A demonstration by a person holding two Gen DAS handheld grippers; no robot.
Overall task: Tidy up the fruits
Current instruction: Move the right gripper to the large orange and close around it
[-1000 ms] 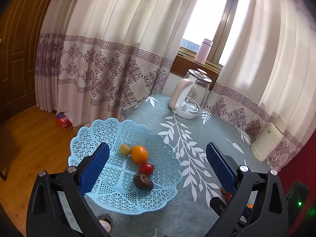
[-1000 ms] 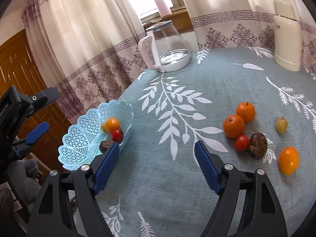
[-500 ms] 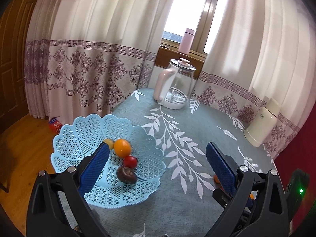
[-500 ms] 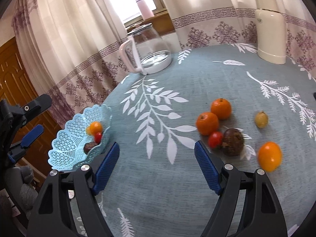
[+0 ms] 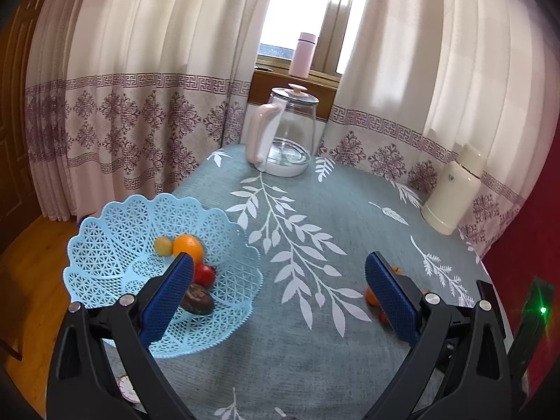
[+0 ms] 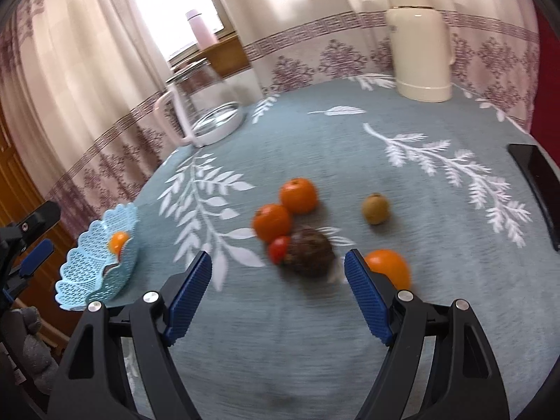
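Our right gripper has advanced toward the passion fruit, jaws spread and empty; our left gripper hovers, jaws spread, by the blue basket at the table's left edge.

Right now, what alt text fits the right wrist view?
The open right gripper faces six loose fruits on a teal tablecloth, nearest a dark brown fruit. A blue basket sits at the far left.
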